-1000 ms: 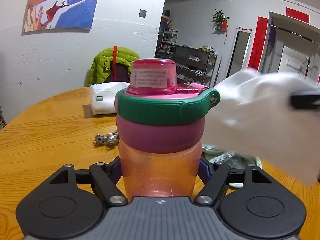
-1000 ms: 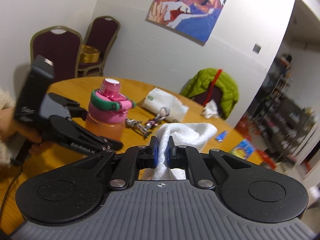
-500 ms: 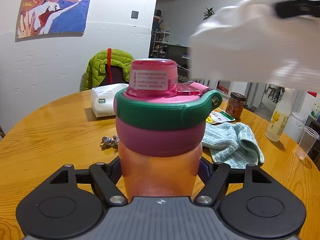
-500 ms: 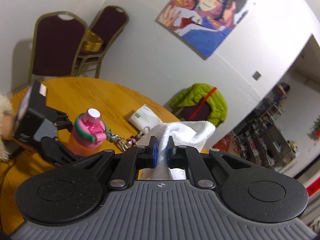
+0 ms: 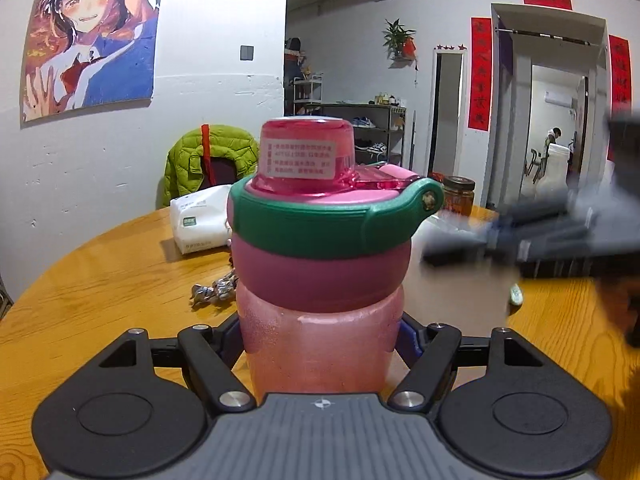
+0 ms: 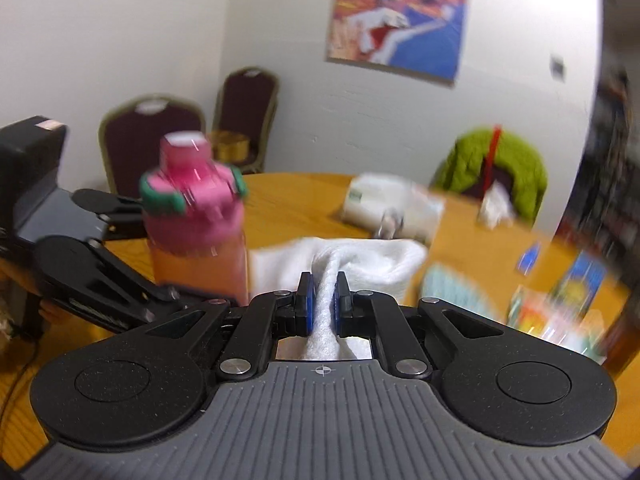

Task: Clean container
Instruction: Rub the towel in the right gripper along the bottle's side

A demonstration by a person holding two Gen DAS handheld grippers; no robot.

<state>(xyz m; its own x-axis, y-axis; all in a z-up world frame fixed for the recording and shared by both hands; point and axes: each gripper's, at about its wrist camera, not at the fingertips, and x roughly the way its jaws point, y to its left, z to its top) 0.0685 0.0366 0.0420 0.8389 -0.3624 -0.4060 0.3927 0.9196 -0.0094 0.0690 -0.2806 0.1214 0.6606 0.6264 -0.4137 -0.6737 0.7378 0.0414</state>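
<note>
my tools: i hold a black two-finger gripper in each hand. my right gripper (image 6: pixel 324 300) is clenched on a pinch of white terry cloth (image 6: pixel 360 258); my left gripper (image 5: pixel 320 332) is clamped around the lower body of the bottle.
the container: a translucent pink-orange plastic bottle (image 5: pixel 320 312) with a pink collar, a green carry band and a clear pink cap, upright between my left fingers. whether its base rests on the round wooden table (image 5: pixel 100 280) or hangs just above it, i cannot tell.
where the cloth is: bunched ahead of my right fingers, just beside the bottle's right flank in the right wrist view; blur hides whether it touches.
step in hand: i judge this as wiping the outside of the bottle, the cloth working at its side.
next move calls for: pressing the cloth flat against the wall and drawing it along, while my left grip holds firm so the bottle does not twist or tip.
edges: the green band's hinge knob (image 5: pixel 430 200) sticks out on the cloth side and could snag the loops.
open room: bare wood to the left of the bottle; on the right, a crumpled light-blue towel (image 6: pixel 452 292) and a brown-lidded glass jar (image 5: pixel 458 196) sit near; a white tissue pack (image 5: pixel 200 224) and a small metal keychain (image 5: pixel 214 292) lie behind the bottle.
</note>
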